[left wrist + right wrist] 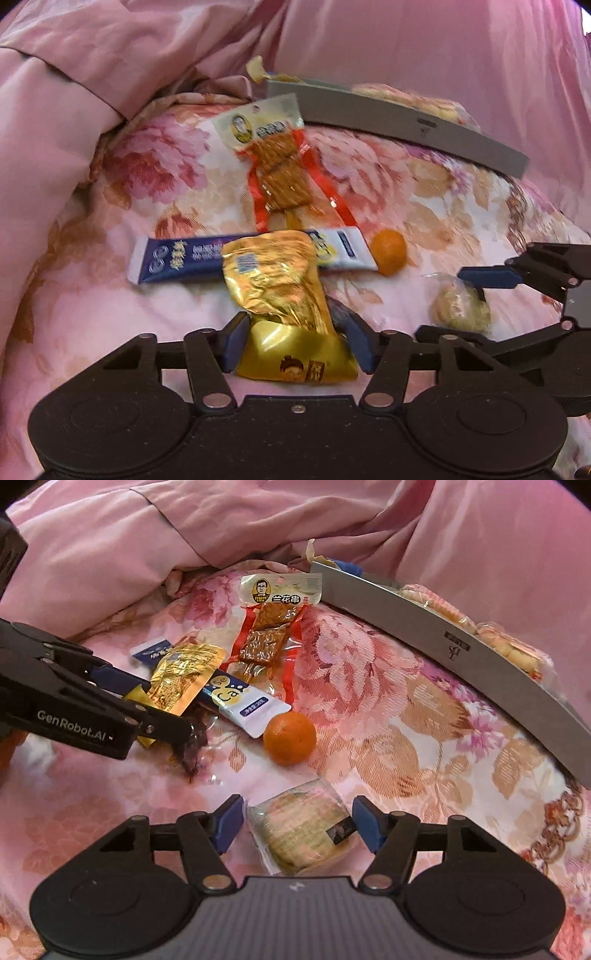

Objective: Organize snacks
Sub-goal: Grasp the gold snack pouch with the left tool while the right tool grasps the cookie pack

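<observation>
The left gripper (295, 341) is black plastic with linked arms, silver rivets, two round housings at seven and five o'clock, and blue fingers (236, 341). The right gripper (297, 823) matches it, but with a ribbed grey centre plate. White "GenRobot.AI" lettering marks the left gripper's side.

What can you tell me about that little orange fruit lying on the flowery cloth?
The small orange fruit, probably a mandarin, is round, unpeeled and whole, with a dimpled, slightly glossy skin. It rests on the floral pink cloth, just beside the white end of the blue-and-white snack stick, near or touching it. Neither claw touches it.
</observation>
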The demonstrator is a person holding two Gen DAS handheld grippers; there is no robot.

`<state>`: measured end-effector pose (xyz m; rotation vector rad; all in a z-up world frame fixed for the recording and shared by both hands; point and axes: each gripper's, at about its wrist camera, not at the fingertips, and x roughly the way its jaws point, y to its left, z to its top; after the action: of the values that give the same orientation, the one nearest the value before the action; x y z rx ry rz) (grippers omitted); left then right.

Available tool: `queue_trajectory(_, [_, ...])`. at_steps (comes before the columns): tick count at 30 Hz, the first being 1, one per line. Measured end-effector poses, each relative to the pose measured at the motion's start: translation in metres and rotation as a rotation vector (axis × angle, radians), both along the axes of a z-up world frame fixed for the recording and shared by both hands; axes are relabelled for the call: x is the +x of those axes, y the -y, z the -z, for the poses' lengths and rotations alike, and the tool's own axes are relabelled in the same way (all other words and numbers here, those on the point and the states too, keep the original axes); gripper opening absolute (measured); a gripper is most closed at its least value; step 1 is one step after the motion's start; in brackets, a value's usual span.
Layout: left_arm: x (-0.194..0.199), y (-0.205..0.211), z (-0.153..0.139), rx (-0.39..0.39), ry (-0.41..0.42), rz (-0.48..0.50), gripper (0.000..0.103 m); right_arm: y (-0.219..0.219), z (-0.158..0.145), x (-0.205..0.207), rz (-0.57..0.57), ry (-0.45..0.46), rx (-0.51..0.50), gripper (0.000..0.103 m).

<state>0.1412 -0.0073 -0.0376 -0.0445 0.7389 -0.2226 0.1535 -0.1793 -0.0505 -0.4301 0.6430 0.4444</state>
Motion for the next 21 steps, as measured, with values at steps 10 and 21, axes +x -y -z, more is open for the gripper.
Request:
queue_trajectory(10, [-0.040,0.017,-0.001,0.068,-0.058,0.095,0.054,0.000,0.004,-0.035,0.022,-0.027,0.026,0.067])
queue_trajectory(21, [-0.043,0.024,0.001,0.115,-0.052,0.124,0.067,0.008,0.003,-0.054,0.010,-0.047,0.063,0.075])
